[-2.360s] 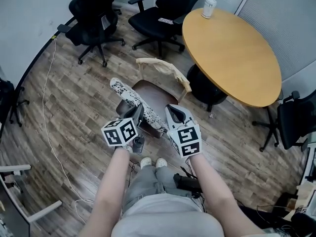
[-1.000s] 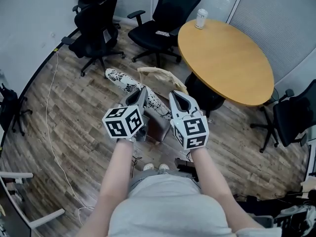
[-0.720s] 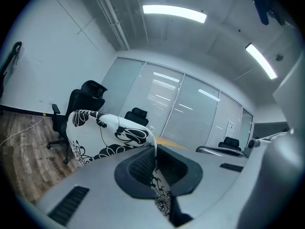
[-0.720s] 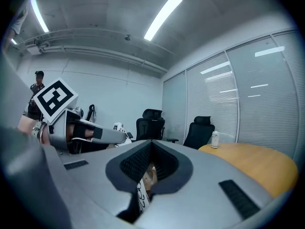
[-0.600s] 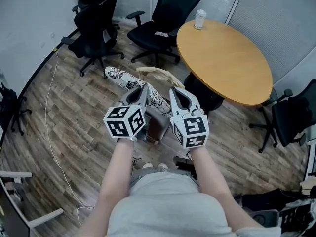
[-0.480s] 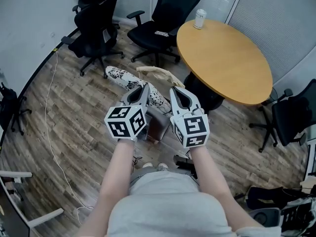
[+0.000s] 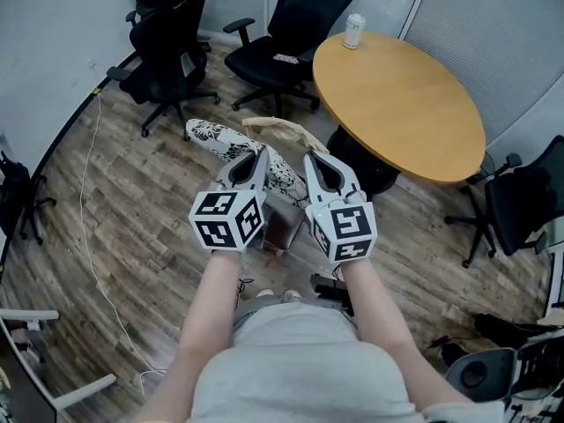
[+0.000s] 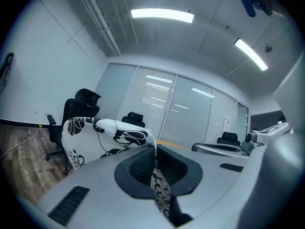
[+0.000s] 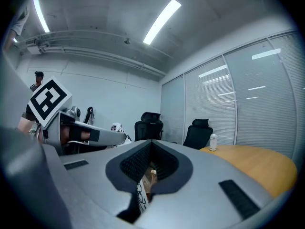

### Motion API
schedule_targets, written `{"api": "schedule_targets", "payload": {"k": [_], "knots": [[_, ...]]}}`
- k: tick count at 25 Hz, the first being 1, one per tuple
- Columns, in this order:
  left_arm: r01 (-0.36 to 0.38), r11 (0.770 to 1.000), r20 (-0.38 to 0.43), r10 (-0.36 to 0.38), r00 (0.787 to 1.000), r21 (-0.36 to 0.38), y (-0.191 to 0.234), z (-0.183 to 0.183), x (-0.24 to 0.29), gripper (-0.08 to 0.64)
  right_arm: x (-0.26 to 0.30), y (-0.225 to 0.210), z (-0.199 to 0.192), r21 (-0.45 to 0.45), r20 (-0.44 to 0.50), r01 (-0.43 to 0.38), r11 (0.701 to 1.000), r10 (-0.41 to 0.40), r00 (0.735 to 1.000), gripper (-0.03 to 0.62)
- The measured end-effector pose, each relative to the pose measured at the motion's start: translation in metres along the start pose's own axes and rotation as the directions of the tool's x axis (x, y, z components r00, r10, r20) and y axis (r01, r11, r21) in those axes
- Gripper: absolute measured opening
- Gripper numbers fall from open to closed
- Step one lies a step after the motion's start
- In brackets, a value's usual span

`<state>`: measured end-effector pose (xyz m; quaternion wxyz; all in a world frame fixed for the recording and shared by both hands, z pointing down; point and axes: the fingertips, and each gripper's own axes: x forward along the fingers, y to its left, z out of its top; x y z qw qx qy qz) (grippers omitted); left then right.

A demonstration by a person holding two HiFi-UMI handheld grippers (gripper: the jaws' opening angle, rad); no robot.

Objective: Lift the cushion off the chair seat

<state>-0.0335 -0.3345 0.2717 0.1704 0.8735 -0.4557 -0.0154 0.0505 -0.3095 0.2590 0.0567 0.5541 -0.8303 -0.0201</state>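
The cushion, white with a black floral print, hangs above the brown seat of the wooden chair, whose pale backrest shows just beyond. My left gripper is shut on the cushion's near edge. In the left gripper view the fabric runs back into the closed jaws of that gripper. My right gripper is beside it, also shut on the cushion. A strip of printed cloth shows between the right gripper's closed pads.
A round wooden table with a can stands at the right. Black office chairs are behind, another chair at far right. A white cable trails over the wood floor at the left.
The cushion lay along the chair seat earlier; both grippers have since raised it off the seat. Over the last second it rose only a little further.
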Motion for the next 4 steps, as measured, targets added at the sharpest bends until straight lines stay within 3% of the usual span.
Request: {"api": "schedule_targets", "payload": {"k": [4], "knots": [[-0.002, 1.0, 0.005, 0.001, 1.0, 0.014, -0.0024, 0.0041, -0.0007, 0.009, -0.0015, -0.0008, 0.004, -0.007, 0.005, 0.002, 1.0, -0.001, 1.0, 0.023]]}}
